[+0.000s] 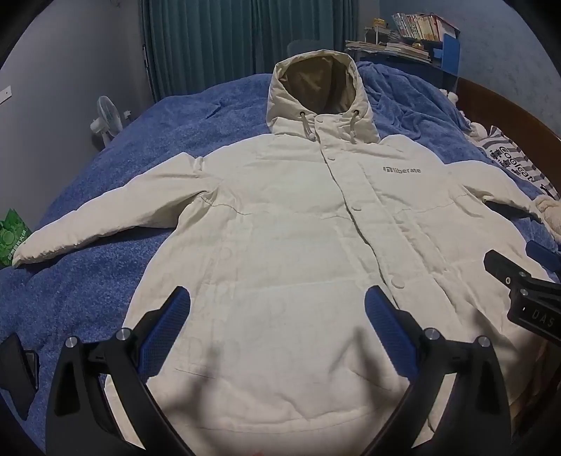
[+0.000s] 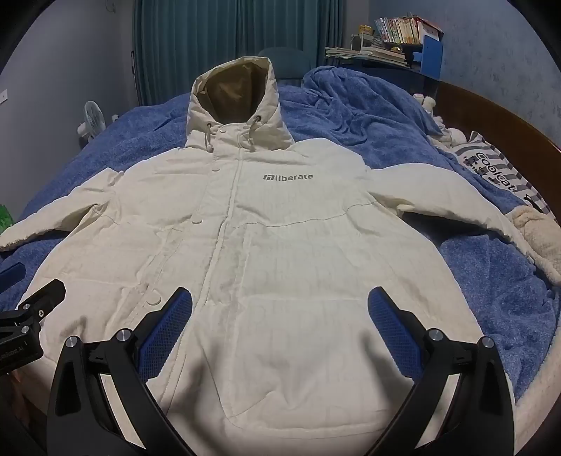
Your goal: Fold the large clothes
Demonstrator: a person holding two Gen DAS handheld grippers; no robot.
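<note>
Left wrist view shows the coat (image 1: 298, 245) spread flat on the bed (image 1: 105, 147), filling mid-frame, with left gripper (image 1: 277, 308) and right gripper (image 2: 280, 308) both apart above its hem; puffy fabric could slip from a shallow pinch.

A white hooded coat (image 1: 280, 245) lies spread front-up on a blue blanket (image 1: 105, 168), hood toward 12 o'clock, sleeves reaching out to 9 and 3 o'clock. The left gripper (image 1: 277, 308) hangs over its lower front at 6 o'clock, jaws wide apart, holding nothing. The right gripper (image 1: 526, 291) shows partly at 3 o'clock. A small fan (image 1: 107, 119) stands at 10 o'clock, books (image 1: 413, 31) at 1 o'clock.
</note>
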